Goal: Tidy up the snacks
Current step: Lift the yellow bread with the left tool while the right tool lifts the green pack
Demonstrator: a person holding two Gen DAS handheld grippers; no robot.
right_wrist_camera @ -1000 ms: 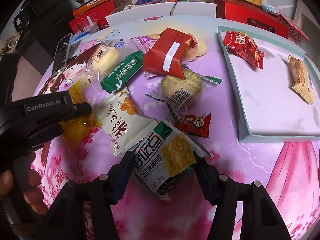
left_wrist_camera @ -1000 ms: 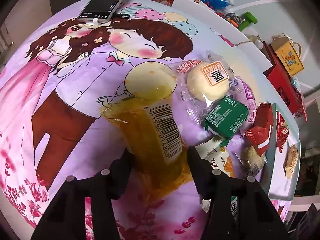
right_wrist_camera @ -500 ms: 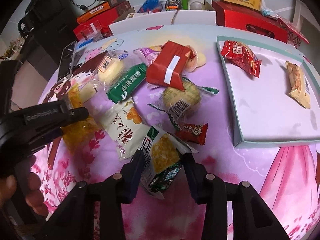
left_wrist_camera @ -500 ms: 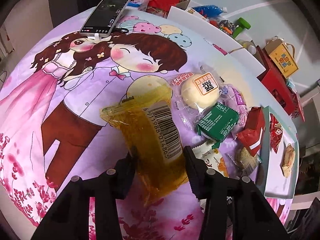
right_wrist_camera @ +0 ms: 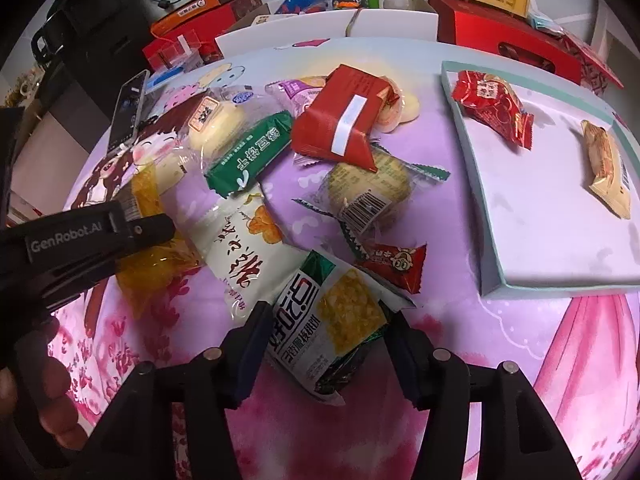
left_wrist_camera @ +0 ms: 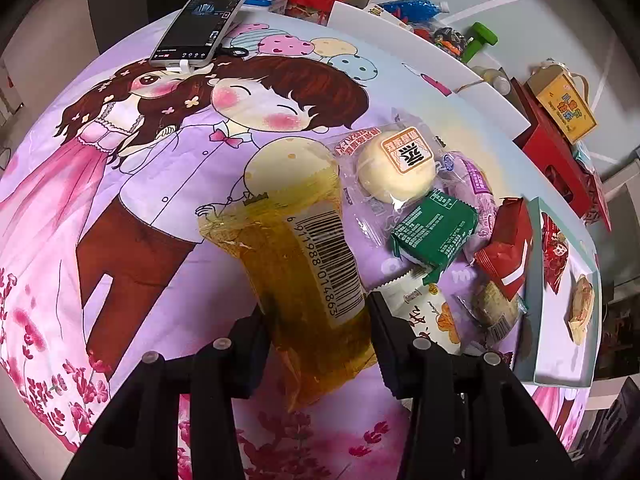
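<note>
Left claw (left_wrist_camera: 318,328) is clamped on the translucent yellow barcode-labelled snack packet (left_wrist_camera: 296,264); right claw (right_wrist_camera: 326,346) grips the white-and-green corn snack bag (right_wrist_camera: 326,320), both left of the pale shallow tray (right_wrist_camera: 540,200).

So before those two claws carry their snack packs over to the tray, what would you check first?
1. Left gripper closed on the yellow packet: ok.
2. Right gripper closed on the corn snack bag: ok.
3. Corn snack bag lifted free of the white packet and small red candy: cannot tell.
4. Bare space in the tray: ok.
5. The two grippers apart from each other: ok.
</note>
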